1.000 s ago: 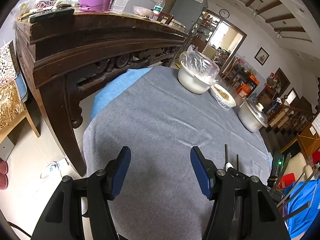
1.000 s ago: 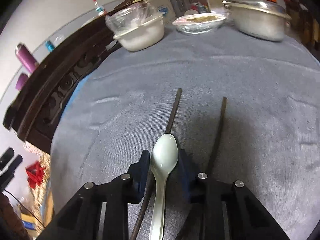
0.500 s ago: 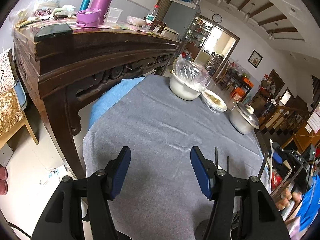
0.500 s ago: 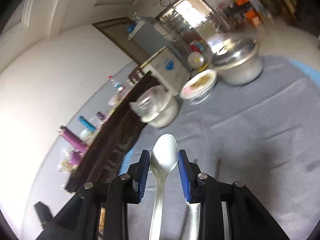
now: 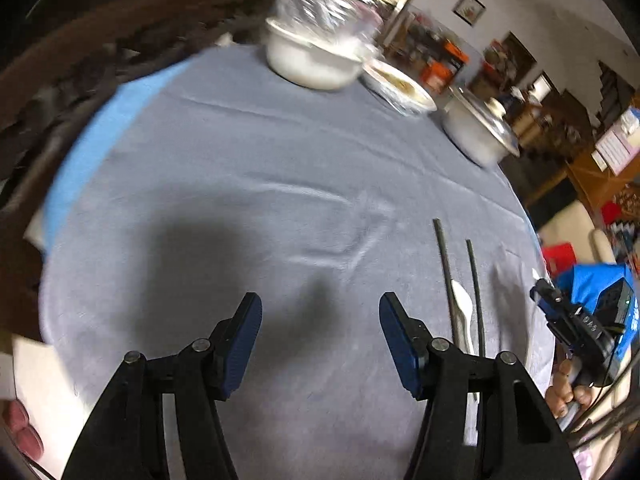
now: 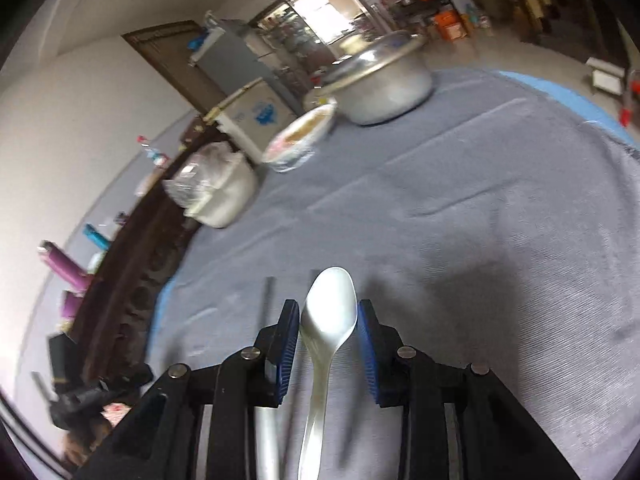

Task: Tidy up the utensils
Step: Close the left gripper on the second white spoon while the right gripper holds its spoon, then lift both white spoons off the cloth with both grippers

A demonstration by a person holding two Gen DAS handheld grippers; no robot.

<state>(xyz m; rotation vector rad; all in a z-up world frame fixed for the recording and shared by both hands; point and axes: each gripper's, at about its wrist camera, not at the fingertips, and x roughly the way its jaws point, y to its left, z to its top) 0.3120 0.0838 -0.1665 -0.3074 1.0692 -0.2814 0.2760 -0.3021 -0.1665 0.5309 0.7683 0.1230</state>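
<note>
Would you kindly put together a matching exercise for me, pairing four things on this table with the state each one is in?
Things:
1. chopsticks
2. white bowl
3. metal pot
4. left claw

States:
A. open, with nothing between its pads
B. topped with clear plastic
C. lying side by side on the grey cloth
D. closed by a metal lid

Pairs: 1-C, 2-B, 3-D, 4-A

We see: table in grey cloth | on it: white bowl, dish, lidded pot, chopsticks, white spoon
</note>
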